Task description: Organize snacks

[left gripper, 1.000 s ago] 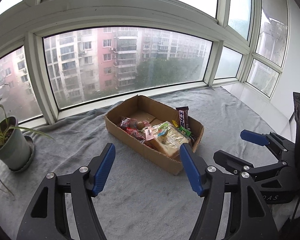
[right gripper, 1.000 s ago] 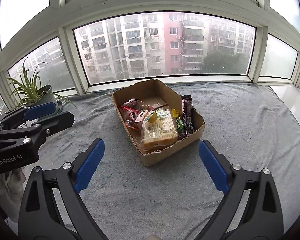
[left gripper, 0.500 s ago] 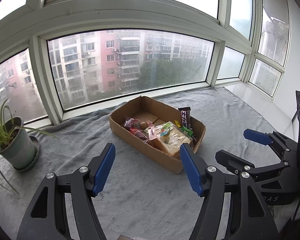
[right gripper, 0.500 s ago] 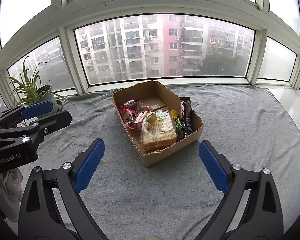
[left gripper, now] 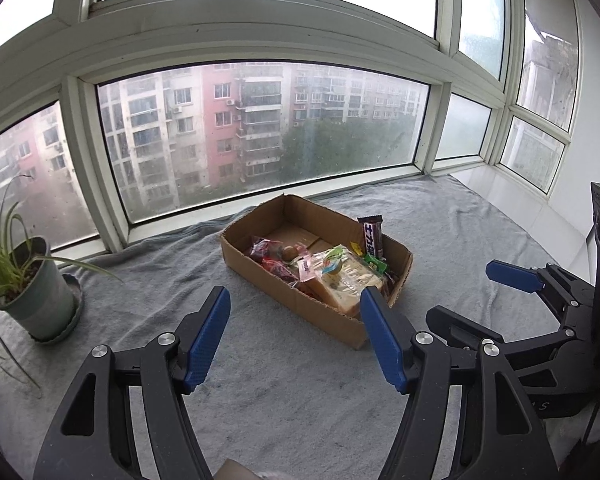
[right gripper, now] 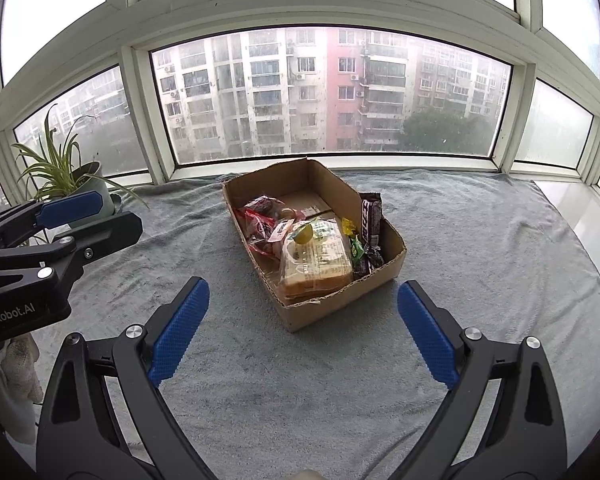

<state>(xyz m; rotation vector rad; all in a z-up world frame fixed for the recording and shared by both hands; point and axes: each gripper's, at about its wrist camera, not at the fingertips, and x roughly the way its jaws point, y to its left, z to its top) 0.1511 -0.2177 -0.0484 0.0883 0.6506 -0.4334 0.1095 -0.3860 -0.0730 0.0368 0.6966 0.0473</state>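
Observation:
A shallow cardboard box (left gripper: pixel 328 320) (right gripper: pixel 328 314) sits on the grey cloth and holds several snacks. A wrapped bread loaf (left gripper: pixel 350 282) (right gripper: pixel 316 264) lies at its near end. Red packets (left gripper: pixel 270 254) (right gripper: pixel 260 220) lie at its left. A dark chocolate bar (left gripper: pixel 372 238) (right gripper: pixel 369 220) leans on its right wall. My left gripper (left gripper: pixel 296 340) is open and empty, short of the box. My right gripper (right gripper: pixel 304 332) is open and empty, also short of the box. Each gripper shows in the other's view, the right one (left gripper: pixel 512 300) and the left one (right gripper: pixel 80 220).
A potted spider plant (left gripper: pixel 32 296) (right gripper: pixel 76 188) stands at the left by the window. The grey cloth (left gripper: pixel 260 400) (right gripper: pixel 480 248) covers the sill. Window frames (left gripper: pixel 92 164) close the back; white sill (left gripper: pixel 512 208) lies at the right.
Both grippers have drawn back and up a little from the box; the box looks slightly smaller and farther. Both stay open and empty.

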